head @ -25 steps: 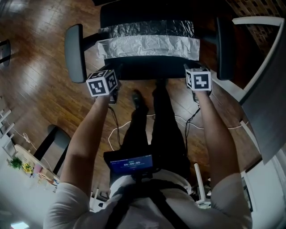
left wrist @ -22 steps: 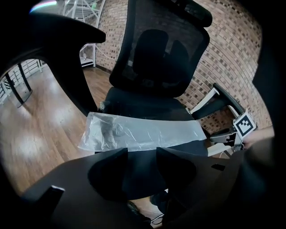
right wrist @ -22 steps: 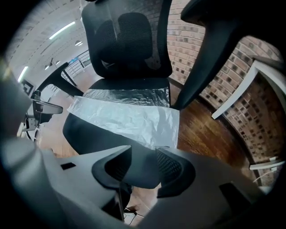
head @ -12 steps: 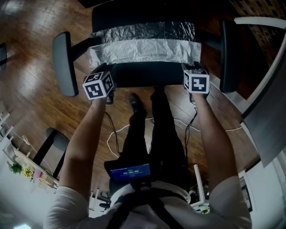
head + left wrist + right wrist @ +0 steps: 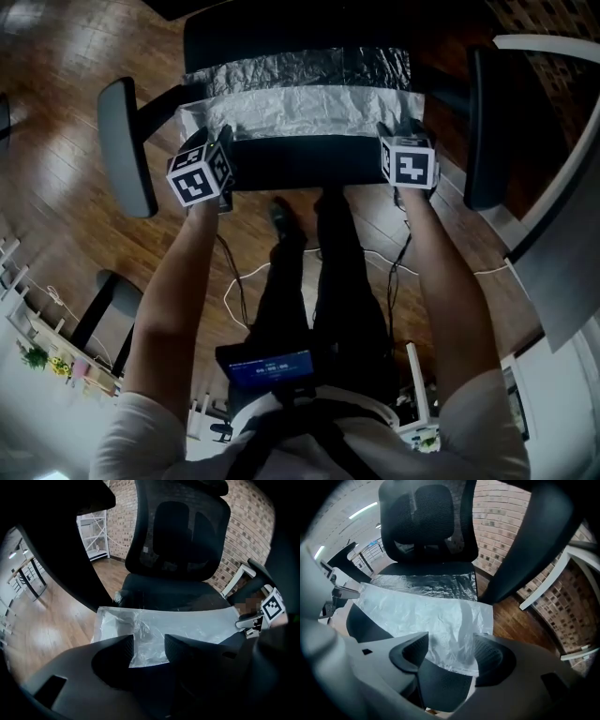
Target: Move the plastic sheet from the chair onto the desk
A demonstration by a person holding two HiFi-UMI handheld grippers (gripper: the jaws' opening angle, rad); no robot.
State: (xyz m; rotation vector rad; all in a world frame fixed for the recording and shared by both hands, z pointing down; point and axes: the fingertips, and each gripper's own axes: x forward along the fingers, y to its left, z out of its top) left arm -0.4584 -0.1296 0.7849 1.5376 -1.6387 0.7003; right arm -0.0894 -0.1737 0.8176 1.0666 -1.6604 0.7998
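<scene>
Right gripper (image 5: 451, 645), jaws just opening wide and not touching, astride front edge of plastic sheet (image 5: 417, 611) spread on chair (image 5: 424, 522).

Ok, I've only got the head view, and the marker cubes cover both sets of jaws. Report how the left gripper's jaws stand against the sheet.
Observer: The left gripper has its jaws apart. The near edge of the plastic sheet shows in the gap, not pinched.
Operator: Now give me the right one.
Observer: The right gripper has just been opening its jaws. They stand wide, with the sheet's near corner showing in the gap and nothing gripped.
</scene>
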